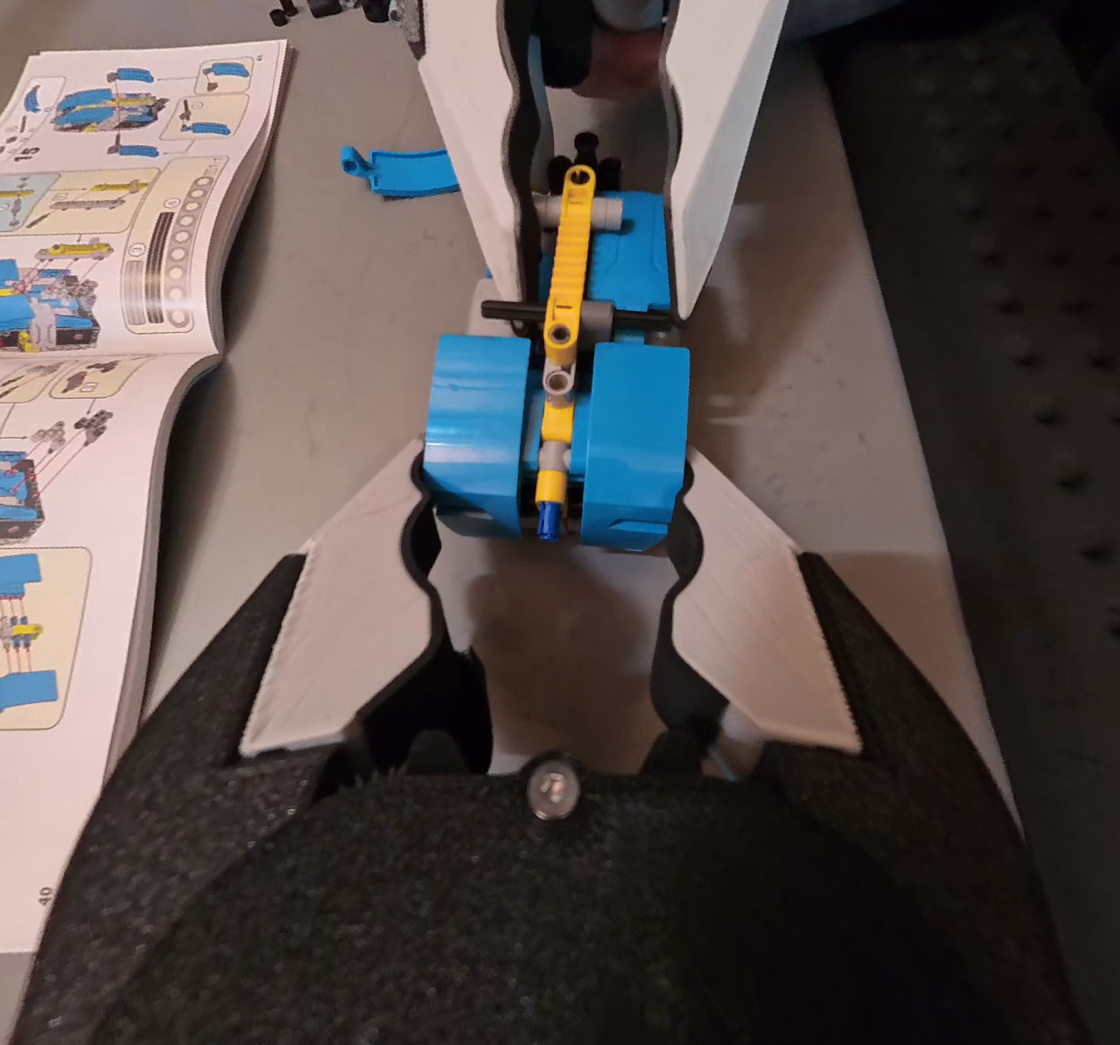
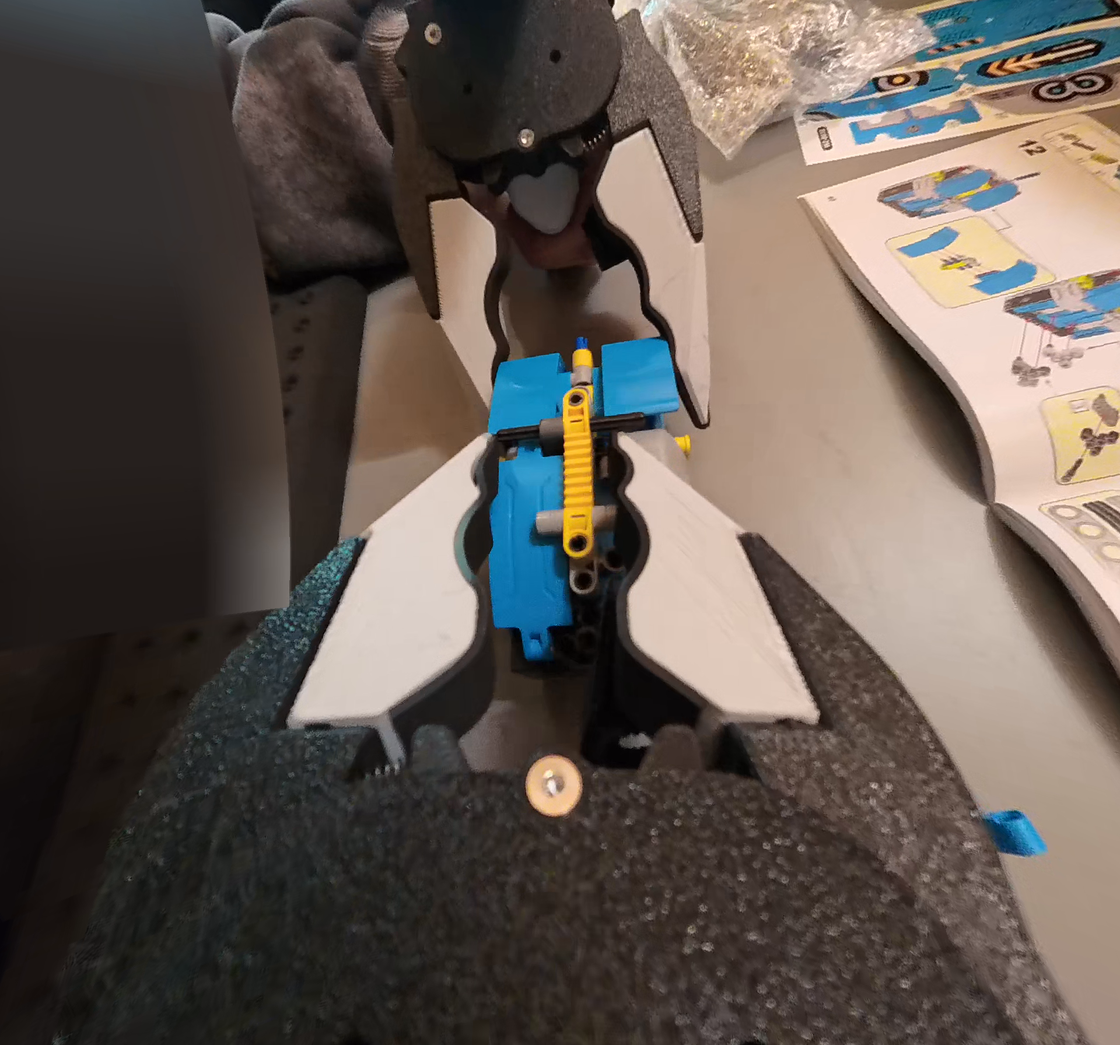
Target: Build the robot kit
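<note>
My left tool (image 1: 554, 470) gripped one end of the blue toy model (image 1: 560, 440) and my right tool (image 2: 554, 470) gripped the other, both closed on it. I held it just above the tabletop (image 1: 339, 289), beside the open booklet (image 1: 121, 289).

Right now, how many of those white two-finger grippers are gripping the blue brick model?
2: the left gripper clamps the blue brick model's rounded end, the right gripper its flat-panelled end. None hidden, as far as I see.
</note>
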The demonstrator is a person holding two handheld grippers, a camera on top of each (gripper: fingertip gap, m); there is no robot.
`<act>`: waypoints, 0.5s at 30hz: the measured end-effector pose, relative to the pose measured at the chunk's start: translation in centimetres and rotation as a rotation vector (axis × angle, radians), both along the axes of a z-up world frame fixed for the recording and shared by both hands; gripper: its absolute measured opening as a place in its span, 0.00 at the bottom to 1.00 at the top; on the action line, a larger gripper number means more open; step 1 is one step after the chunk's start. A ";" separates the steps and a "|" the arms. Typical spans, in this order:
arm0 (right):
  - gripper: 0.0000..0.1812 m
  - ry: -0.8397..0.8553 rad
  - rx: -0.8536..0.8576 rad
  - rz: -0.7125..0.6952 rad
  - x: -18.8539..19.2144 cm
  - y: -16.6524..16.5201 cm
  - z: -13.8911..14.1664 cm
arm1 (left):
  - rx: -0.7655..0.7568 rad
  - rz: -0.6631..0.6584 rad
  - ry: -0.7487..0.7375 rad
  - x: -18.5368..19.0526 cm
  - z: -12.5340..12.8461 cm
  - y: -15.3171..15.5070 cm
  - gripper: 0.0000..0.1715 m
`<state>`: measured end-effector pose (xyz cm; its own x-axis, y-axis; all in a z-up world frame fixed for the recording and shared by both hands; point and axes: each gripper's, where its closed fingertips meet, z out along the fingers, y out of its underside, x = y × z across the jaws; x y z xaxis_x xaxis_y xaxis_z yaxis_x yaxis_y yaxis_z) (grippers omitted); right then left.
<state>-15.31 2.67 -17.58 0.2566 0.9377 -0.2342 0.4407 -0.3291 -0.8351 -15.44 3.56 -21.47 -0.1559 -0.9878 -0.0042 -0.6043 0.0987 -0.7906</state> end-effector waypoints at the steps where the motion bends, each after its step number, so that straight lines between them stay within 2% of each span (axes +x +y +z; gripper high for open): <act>1: 0.19 -0.001 0.000 0.004 0.0 0.0 0.0 | -0.001 -0.002 0.000 0.0 0.0 0.0 0.44; 4: 0.17 0.006 0.002 0.029 0.0 -0.4 0.1 | -0.001 -0.005 0.000 0.0 0.0 -0.1 0.44; 7: 0.09 -0.039 0.088 0.014 0.3 0.0 0.3 | -0.008 -0.012 0.000 -0.1 0.0 -0.2 0.44; 9: 0.09 -0.059 0.121 0.016 0.2 -0.1 0.3 | 0.002 -0.013 -0.001 -0.1 0.0 -0.3 0.44; 15: 0.10 -0.026 0.068 -0.006 0.6 0.1 0.4 | 0.003 -0.007 -0.001 0.0 0.0 -0.2 0.44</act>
<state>-14.75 2.73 -17.23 0.2670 0.9498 -0.1632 0.4608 -0.2746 -0.8439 -15.45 3.40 -21.42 -0.1623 -0.9867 -0.0073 -0.6025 0.1050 -0.7912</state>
